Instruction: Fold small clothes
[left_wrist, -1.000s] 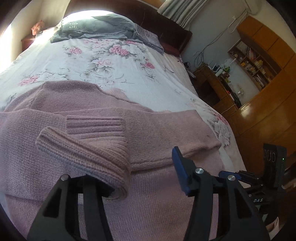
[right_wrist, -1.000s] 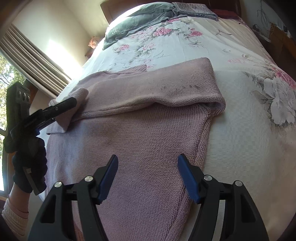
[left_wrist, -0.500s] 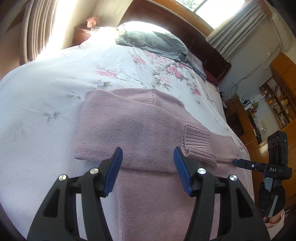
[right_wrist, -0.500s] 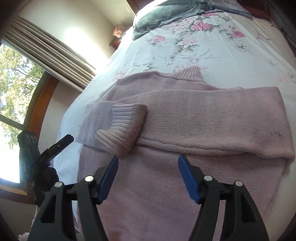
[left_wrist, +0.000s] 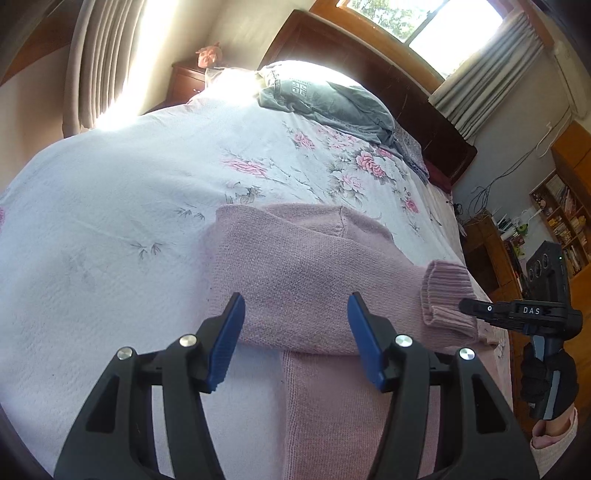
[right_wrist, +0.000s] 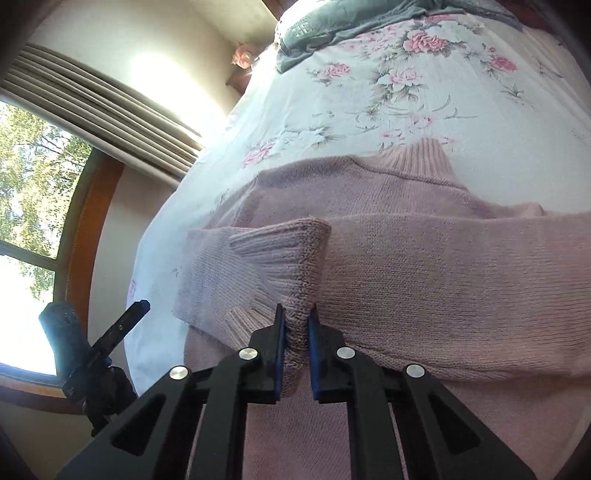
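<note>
Sleeve-folding step. Sweater (left_wrist: 314, 280) lay on bed (left_wrist: 110, 206). Right gripper (right_wrist: 295, 325) pinched the cuff (right_wrist: 291, 266); left gripper (left_wrist: 295, 332) gaped empty above the folded sleeve. Next, probably: carry cuff across, lay flat.

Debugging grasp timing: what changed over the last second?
The left gripper let go of the ribbed cuff and drew back open, leaving that sleeve across the pink sweater. The right gripper came in and closed on the cuff. Sweater body, bedspread and grey pillow unchanged.
</note>
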